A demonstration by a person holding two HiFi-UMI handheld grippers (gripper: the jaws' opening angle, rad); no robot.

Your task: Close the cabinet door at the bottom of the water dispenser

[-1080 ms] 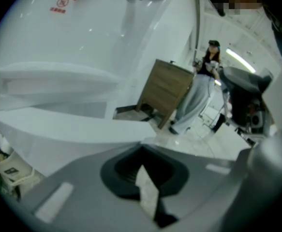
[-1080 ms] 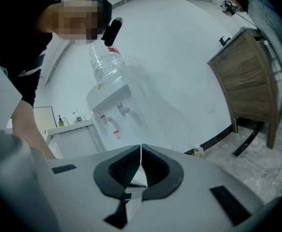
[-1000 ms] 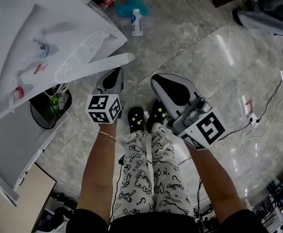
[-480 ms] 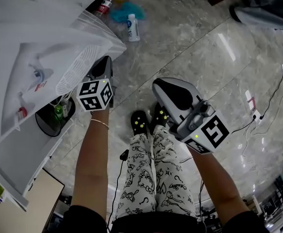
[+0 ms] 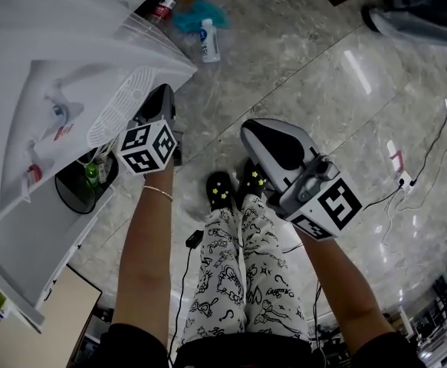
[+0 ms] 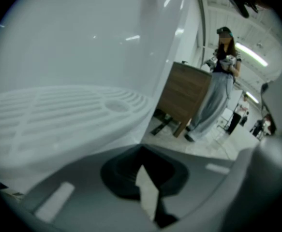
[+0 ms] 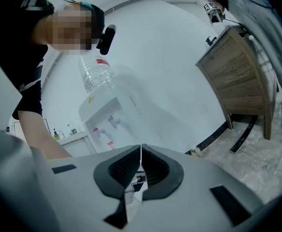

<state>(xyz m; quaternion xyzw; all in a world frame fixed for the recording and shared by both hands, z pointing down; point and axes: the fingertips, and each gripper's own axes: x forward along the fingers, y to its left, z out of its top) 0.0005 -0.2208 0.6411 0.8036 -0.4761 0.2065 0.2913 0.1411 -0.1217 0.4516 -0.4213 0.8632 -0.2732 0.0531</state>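
With both tools held low, I read the left gripper (image 5: pixel 160 96) as closed: its 2 jaws meet at the tips with nothing between them. Its tip sits at the front corner of the water dispenser (image 5: pixel 62 60), just right of the slotted drip tray (image 5: pixel 123 104). I cannot confirm contact. I cannot make out the cabinet door: the dispenser's bottom, below this gripper, is hidden by the tray and the tool.

The right gripper (image 7: pixel 141 151) also has its 2 jaws pressed together and carries nothing. It hangs over the floor to the right of the left gripper, well apart from the dispenser, with my black shoes (image 5: pixel 219 190) just beside it.

Markings:
- Each marker cube (image 5: pixel 146 148) shows black-and-white square patterns, with no text.
- Beyond the left gripper, 1 floor bottle (image 5: pixel 208 41) carries a blue-and-white label, its print too small to read.
- Ahead of the right gripper, the inverted water bottle (image 7: pixel 96 74) on the dispenser has a red label, unreadable.
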